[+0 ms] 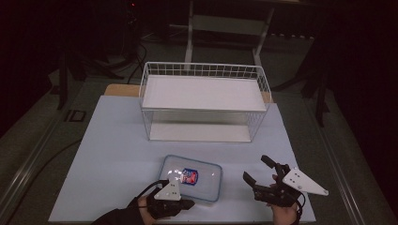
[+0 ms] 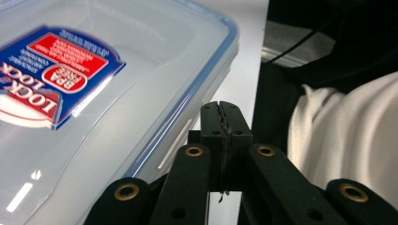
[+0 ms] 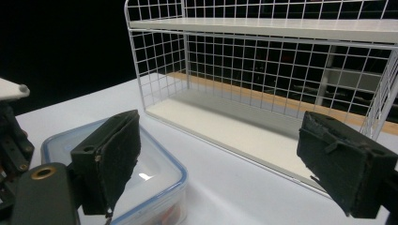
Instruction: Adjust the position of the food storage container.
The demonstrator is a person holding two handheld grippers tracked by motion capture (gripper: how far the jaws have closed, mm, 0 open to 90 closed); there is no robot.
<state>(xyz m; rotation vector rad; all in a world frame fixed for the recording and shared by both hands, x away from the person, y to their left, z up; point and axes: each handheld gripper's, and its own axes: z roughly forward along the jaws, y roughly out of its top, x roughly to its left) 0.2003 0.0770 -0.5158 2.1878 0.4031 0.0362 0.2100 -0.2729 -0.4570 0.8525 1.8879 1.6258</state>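
Observation:
A clear plastic container (image 1: pixel 199 180) with a blue-rimmed lid and a red and blue label lies flat on the pale table mat (image 1: pixel 112 150) near its front edge. My left gripper (image 1: pixel 189 204) sits at the container's front left corner with its jaws shut and nothing between them. In the left gripper view the closed jaws (image 2: pixel 223 123) lie just beside the lid's (image 2: pixel 94 93) blue rim. My right gripper (image 1: pixel 258 169) stands open to the right of the container, jaws wide apart and empty. In the right gripper view (image 3: pixel 225 164) it faces the container (image 3: pixel 150 168) and the rack.
A white wire rack (image 1: pixel 202 101) with two white shelves stands behind the container, open toward me; it is also in the right gripper view (image 3: pixel 281 70). The table's front edge lies close behind both hands. White clothing (image 2: pixel 347 136) shows past that edge.

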